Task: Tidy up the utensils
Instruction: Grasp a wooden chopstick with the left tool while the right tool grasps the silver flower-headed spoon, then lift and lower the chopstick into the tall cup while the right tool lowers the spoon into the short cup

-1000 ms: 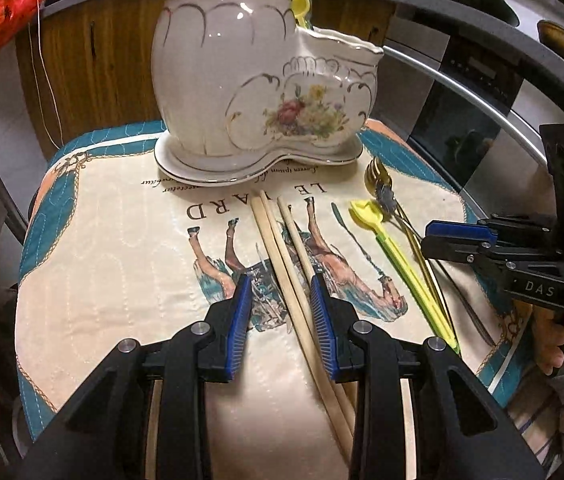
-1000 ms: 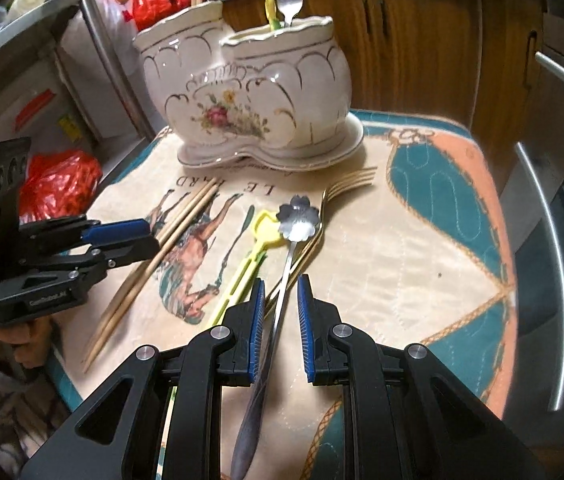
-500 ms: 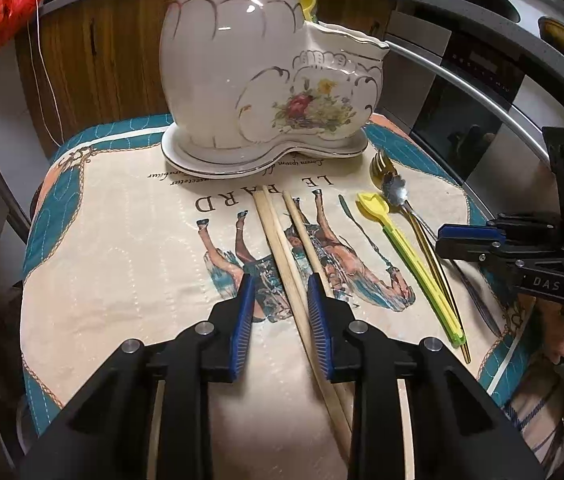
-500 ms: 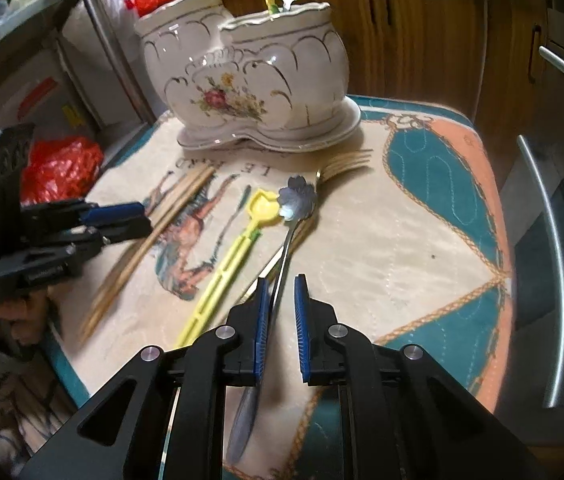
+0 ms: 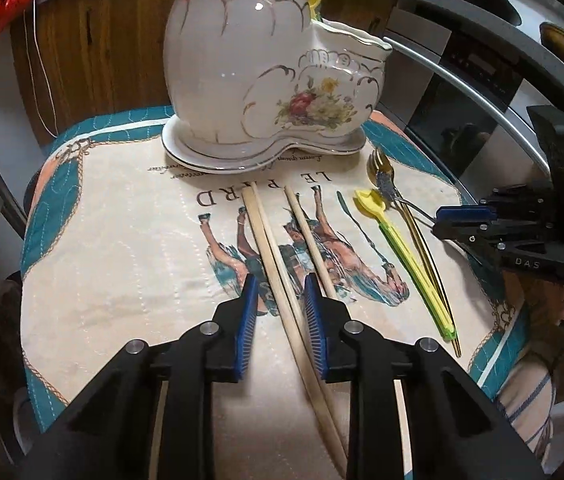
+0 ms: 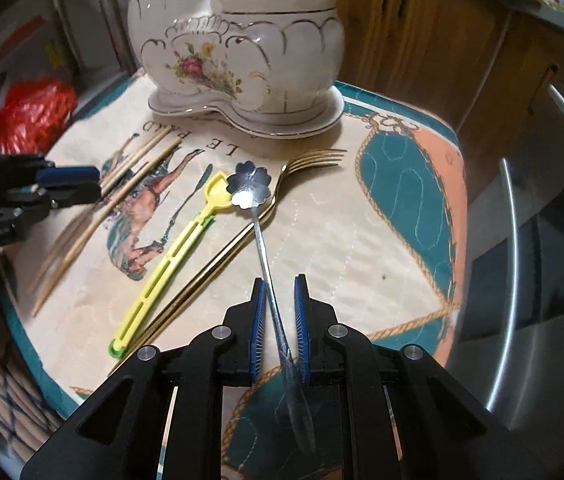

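Two wooden chopsticks (image 5: 270, 248) lie on the printed placemat (image 5: 122, 260) before the white floral utensil holder (image 5: 266, 80). My left gripper (image 5: 280, 292) is low over them, its jaws closing. One chopstick runs between the pads with a gap beside it; the other passes under the right finger. My right gripper (image 6: 280, 296) is shut on the thin handle of the flower-bowled metal spoon (image 6: 249, 184), which sits slantwise between the pads. The spoon's bowl rests beside a gold fork (image 6: 314, 160) and a yellow plastic spoon (image 6: 174, 256). The holder (image 6: 242, 60) has a fork and a yellow handle in it.
Wooden cabinets (image 5: 94, 52) stand behind the holder. An oven front with a steel bar (image 5: 462, 80) is at the right of the left wrist view. A red plastic bag (image 6: 30, 112) sits past the table's left edge. A hand (image 5: 538, 292) holds the right gripper.
The left gripper's jaws have narrowed around the chopstick and the holder looms larger. The right gripper has rolled, and the metal spoon's handle has swung right, away from the yellow spoon.
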Demonstrator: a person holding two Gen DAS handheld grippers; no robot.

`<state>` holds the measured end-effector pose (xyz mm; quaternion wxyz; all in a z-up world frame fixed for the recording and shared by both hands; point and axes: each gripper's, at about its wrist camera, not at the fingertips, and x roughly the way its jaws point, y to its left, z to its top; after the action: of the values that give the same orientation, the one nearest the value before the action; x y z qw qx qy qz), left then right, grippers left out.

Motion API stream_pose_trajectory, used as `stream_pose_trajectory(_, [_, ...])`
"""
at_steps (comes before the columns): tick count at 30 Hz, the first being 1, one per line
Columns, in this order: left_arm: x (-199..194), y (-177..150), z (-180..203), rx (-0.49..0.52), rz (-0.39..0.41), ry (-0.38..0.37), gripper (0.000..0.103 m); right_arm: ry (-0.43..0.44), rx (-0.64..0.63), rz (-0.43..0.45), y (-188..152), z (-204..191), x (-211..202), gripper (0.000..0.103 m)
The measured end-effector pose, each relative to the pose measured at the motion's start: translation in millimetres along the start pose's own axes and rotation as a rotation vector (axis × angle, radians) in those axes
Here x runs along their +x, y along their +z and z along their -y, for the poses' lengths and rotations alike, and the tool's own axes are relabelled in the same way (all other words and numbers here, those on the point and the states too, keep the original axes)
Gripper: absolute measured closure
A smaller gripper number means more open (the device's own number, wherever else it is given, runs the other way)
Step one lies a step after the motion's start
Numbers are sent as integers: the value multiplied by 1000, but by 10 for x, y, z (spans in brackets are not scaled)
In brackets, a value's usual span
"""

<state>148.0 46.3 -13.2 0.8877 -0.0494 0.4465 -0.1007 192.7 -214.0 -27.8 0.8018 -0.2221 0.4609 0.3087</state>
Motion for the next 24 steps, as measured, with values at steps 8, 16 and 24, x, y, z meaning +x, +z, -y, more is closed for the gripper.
stream_pose_trajectory(8, [39,1,-87,-35,-19,-1,92,11,-53,-38,121,-74,72,96])
stream_pose_trajectory(16, [1,-17,-153,-8,-39,36,97,4,-65,-17,66,-54,-47,99])
stream_pose_trajectory(24, [50,64,-111,90,-170,84,96,-13,-87,-78,32,-2,-64,99])
